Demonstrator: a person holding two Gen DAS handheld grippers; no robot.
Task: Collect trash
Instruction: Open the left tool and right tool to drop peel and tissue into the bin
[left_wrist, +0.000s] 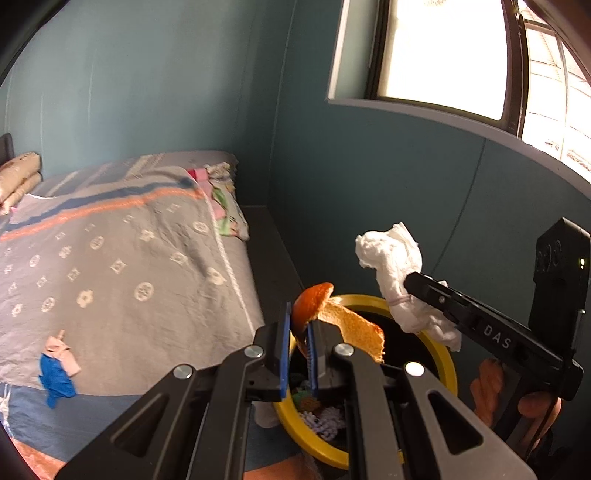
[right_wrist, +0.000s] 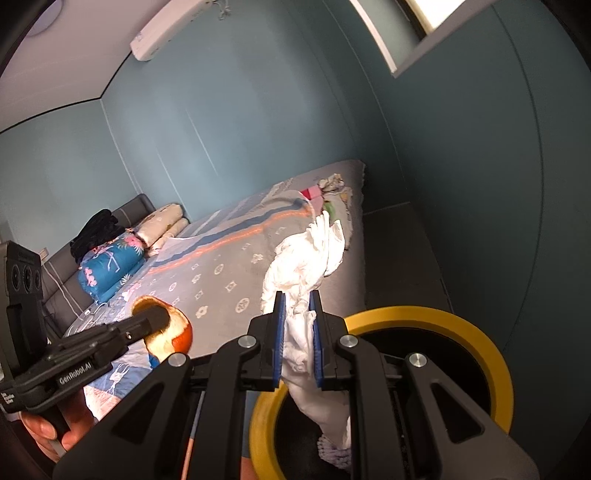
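My left gripper (left_wrist: 297, 325) is shut on a piece of orange peel (left_wrist: 332, 317) and holds it above the yellow-rimmed trash bin (left_wrist: 448, 369). In the right wrist view the peel (right_wrist: 173, 336) hangs left of the bin (right_wrist: 495, 354). My right gripper (right_wrist: 298, 321) is shut on a crumpled white tissue (right_wrist: 306, 258) and holds it over the bin's near rim. In the left wrist view the tissue (left_wrist: 395, 258) sits in the right gripper's fingers (left_wrist: 436, 295) above the bin's far side. Some coloured trash lies inside the bin.
A bed with a grey patterned cover (left_wrist: 110, 258) lies left of the bin. A blue scrap (left_wrist: 55, 380) and a pink paper bit (left_wrist: 61, 350) lie on it. Pillows (right_wrist: 162, 221) and a folded blue quilt (right_wrist: 110, 269) are at the headboard. A teal wall and a window (left_wrist: 443, 55) stand behind.
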